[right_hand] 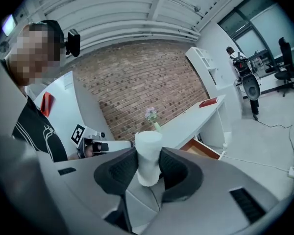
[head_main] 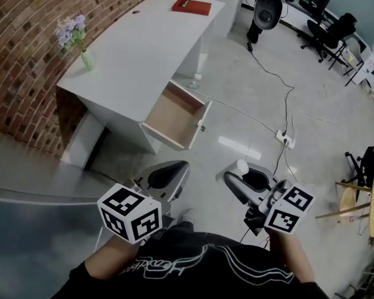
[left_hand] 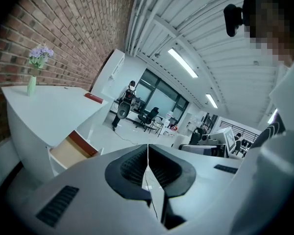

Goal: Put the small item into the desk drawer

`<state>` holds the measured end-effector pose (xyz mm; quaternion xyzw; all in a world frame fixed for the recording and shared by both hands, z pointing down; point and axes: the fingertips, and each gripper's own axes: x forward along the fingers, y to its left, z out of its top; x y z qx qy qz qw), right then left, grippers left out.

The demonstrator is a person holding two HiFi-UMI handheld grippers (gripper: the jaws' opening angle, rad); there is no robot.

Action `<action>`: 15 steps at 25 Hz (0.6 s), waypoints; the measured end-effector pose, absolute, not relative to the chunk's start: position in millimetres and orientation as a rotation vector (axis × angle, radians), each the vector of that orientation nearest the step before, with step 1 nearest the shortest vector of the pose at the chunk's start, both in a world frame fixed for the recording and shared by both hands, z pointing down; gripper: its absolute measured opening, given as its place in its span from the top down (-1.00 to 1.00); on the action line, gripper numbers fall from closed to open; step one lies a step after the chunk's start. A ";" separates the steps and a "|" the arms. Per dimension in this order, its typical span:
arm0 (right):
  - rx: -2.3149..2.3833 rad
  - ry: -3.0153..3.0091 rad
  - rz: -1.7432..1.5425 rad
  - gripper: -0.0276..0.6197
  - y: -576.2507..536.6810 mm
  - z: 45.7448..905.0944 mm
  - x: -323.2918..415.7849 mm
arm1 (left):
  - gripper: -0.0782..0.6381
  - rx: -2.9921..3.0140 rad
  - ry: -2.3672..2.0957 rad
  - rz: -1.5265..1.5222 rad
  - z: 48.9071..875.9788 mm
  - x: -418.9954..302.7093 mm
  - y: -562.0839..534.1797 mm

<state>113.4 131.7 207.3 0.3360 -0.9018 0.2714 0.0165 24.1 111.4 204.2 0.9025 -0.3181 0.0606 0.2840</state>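
Standing back from the white curved-top desk [head_main: 137,48], we hold both grippers low over the pale glossy floor [head_main: 237,129], short of the desk's front. Our right gripper [head_main: 239,174] has its jaws clamped on the small white cylinder [right_hand: 149,156], which sits between the dark pads and pokes out past them. Our left gripper [left_hand: 148,153] carries nothing, and its jaws are pressed together along one thin seam. The wooden-lined drawer [head_main: 173,112] is pulled out from the desk's front edge, its inside bare and its front panel nearest us. Between that panel and the two grippers lies a stretch of bare floor. To the right of the desk, a white power strip with its black cable [head_main: 285,139] lies on the floor, well apart from the drawer. On the desk's top, a red book [head_main: 191,6] lies near the far end. A green vase of purple flowers [head_main: 75,36] stands at the edge beside the brick wall [head_main: 25,55].
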 end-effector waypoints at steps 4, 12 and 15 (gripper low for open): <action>1.058 -2.777 0.878 0.46 89.9 233.0 113.4 | 0.71 2.389 -0.877 0.193 230.2 19.5 73.8; 1.020 -2.710 0.755 0.46 40.1 267.1 113.6 | 0.71 2.328 -0.957 0.245 268.0 19.0 32.4; 0.978 -2.686 0.718 0.46 22.3 277.2 110.3 | 0.71 2.302 -0.990 0.251 276.8 16.5 20.2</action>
